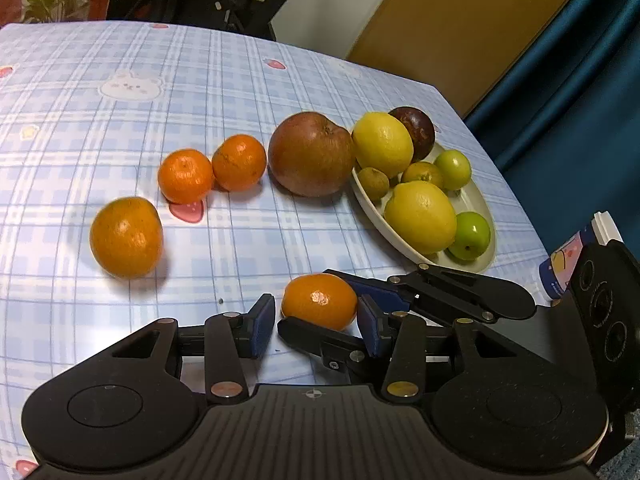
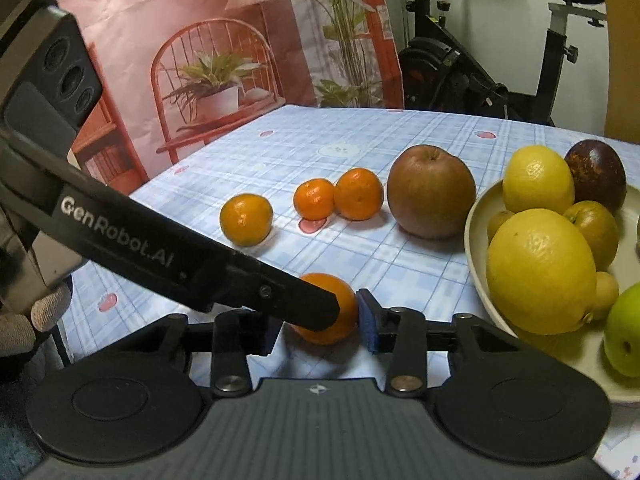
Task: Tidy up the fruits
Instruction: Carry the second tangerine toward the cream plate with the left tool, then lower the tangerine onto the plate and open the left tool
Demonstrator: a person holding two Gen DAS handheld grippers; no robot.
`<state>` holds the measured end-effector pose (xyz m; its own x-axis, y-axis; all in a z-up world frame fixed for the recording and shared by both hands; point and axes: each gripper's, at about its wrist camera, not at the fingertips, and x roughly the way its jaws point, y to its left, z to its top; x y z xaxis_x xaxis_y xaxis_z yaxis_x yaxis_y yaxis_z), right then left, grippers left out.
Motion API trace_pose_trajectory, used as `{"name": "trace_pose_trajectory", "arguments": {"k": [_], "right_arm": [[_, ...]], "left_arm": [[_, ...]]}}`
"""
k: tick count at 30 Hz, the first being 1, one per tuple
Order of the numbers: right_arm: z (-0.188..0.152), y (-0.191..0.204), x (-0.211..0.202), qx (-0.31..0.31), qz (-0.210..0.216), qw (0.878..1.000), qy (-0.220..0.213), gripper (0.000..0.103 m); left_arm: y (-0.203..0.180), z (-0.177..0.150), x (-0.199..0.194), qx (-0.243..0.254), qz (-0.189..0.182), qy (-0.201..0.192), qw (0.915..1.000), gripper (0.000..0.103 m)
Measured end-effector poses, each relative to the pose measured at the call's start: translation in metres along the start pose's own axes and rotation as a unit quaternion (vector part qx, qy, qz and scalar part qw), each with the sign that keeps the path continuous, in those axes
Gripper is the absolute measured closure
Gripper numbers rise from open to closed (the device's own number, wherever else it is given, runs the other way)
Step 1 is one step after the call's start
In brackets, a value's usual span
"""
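Note:
A small mandarin (image 1: pixel 318 300) sits low over the checked tablecloth near the front edge, with both grippers around it. My right gripper (image 2: pixel 320 328) comes in from the right in the left wrist view, its blue pads pressing the mandarin (image 2: pixel 344 320) on two sides. My left gripper (image 1: pixel 316 326) straddles the same fruit with gaps at both pads, so it is open. One of its black fingers (image 2: pixel 280 296) crosses in front of the fruit. A cream oval plate (image 1: pixel 376 208) on the right holds two lemons (image 1: pixel 420 216), a dark round fruit (image 1: pixel 414 128) and small green and yellow fruits.
Three more mandarins (image 1: pixel 126 236) (image 1: pixel 185 176) (image 1: pixel 239 162) and a big reddish-brown apple (image 1: pixel 310 154) lie in a row left of the plate. A printed cup (image 1: pixel 560 268) stands at the table's right edge. An exercise bike (image 2: pixel 460 60) stands beyond the table. A gloved hand (image 2: pixel 24 320) shows at the left.

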<state>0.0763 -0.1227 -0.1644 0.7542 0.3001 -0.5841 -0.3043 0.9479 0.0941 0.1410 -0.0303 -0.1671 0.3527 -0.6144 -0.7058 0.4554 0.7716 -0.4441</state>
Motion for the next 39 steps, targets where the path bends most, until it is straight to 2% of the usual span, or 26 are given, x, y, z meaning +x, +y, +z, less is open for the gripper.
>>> {"name": "trace_pose_trajectory", "arguments": {"k": [12, 16, 18, 24, 30, 39], "right_arm": [[-0.002, 0.005, 0.000, -0.022, -0.008, 1.000, 0.007, 0.061], [-0.003, 0.006, 0.000, -0.027, -0.008, 1.000, 0.000, 0.063], [-0.001, 0.007, -0.004, -0.029, -0.012, 0.999, -0.013, 0.064], [0.010, -0.003, -0.027, -0.021, -0.036, 0.995, -0.089, 0.064], [0.018, -0.031, -0.048, 0.011, -0.075, 0.988, -0.132, 0.064], [0.015, -0.087, -0.069, 0.071, -0.147, 0.972, -0.171, 0.064]], "left_arm": [[-0.005, -0.003, 0.009, 0.013, 0.005, -0.003, 0.9999, 0.057], [-0.011, 0.001, 0.003, 0.029, 0.015, -0.017, 0.9993, 0.057], [-0.018, 0.006, -0.003, 0.048, 0.019, -0.031, 0.9982, 0.057], [-0.055, 0.034, -0.011, 0.110, 0.019, -0.066, 0.9915, 0.057], [-0.094, 0.062, 0.016, 0.166, 0.008, -0.062, 0.9841, 0.057], [-0.145, 0.089, 0.070, 0.217, -0.005, -0.043, 0.9751, 0.057]]}}
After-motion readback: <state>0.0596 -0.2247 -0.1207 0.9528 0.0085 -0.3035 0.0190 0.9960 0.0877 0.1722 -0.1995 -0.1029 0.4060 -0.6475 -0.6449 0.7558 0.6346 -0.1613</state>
